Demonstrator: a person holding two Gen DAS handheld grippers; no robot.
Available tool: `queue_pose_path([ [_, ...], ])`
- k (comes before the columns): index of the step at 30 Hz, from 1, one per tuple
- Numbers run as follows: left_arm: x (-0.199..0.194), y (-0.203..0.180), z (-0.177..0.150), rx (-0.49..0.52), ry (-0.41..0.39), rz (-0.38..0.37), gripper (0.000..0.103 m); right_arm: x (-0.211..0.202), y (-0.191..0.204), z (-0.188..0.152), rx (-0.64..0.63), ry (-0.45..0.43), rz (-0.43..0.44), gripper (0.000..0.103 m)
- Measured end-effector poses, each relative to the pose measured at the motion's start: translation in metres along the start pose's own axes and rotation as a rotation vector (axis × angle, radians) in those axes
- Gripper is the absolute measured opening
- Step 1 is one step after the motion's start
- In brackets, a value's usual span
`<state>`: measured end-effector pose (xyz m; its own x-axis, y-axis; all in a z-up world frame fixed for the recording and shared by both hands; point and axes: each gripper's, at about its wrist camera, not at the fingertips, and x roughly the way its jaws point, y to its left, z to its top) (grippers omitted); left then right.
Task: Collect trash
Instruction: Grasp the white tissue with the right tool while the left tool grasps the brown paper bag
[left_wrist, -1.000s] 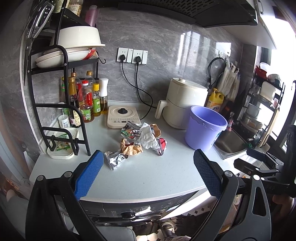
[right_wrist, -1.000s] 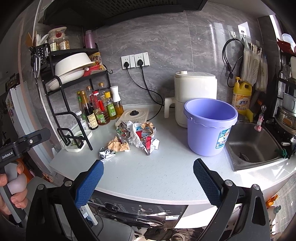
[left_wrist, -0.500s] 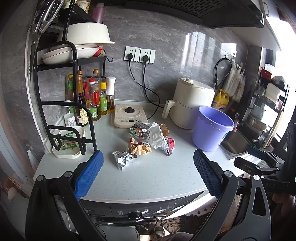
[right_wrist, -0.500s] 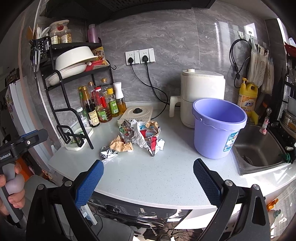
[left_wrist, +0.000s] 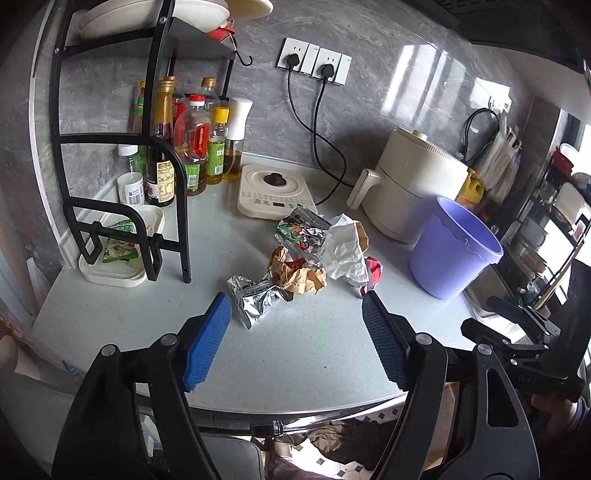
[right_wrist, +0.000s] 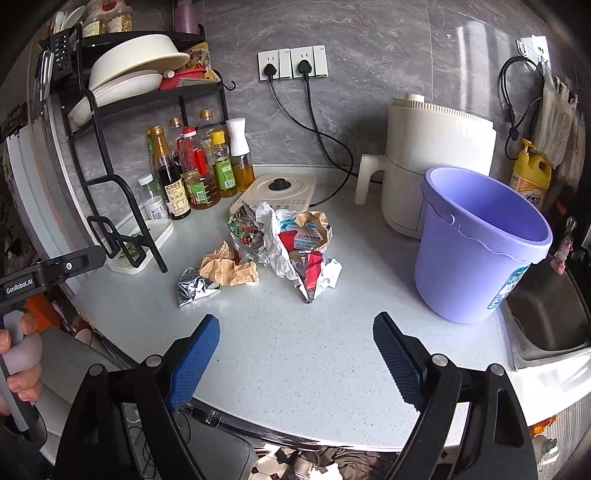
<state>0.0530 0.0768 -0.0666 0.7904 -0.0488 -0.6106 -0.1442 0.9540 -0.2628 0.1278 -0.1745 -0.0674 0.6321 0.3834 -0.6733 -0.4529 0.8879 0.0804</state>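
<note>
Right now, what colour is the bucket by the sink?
Lilac purple bucket; clearest in the right wrist view.

"GenRobot.AI" in white on the black left tool (right_wrist: 51, 273)

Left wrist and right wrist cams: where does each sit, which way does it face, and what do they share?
Left wrist: on the left tongs, facing the counter's trash; open blue pads frame the silver foil wrapper; the right tongs' black body shows at right.
Right wrist: on the right tongs, open, facing the purple bucket and trash; the person's left hand shows at left.
Shared: foil wrapper, brown crumpled paper, bucket, white countertop.
</note>
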Motion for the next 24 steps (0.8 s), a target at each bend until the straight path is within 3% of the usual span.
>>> queue_pose_path([
  [5, 0.037, 0.005, 0.009, -0.007, 0.044, -0.015, 0.059, 0.036, -0.005, 0.017, -0.008, 0.033, 0.061, 0.06],
  [7, 0.053, 0.005, 0.014, -0.007, 0.066, -0.016, 0.05, 0.05, -0.008, 0.024, 0.003, 0.057, 0.086, 0.053],
  [11, 0.083, 0.002, 0.024, -0.008, 0.106, -0.039, 0.042, 0.074, -0.012, 0.036, -0.004, 0.083, 0.115, 0.048],
  [21, 0.151, 0.004, 0.029, -0.018, 0.193, -0.024, 0.039, 0.118, -0.017, 0.059, -0.027, 0.125, 0.17, 0.048],
  [24, 0.167, 0.001, 0.026, 0.003, 0.227, -0.016, 0.042, 0.128, -0.015, 0.065, -0.041, 0.129, 0.184, 0.048],
])
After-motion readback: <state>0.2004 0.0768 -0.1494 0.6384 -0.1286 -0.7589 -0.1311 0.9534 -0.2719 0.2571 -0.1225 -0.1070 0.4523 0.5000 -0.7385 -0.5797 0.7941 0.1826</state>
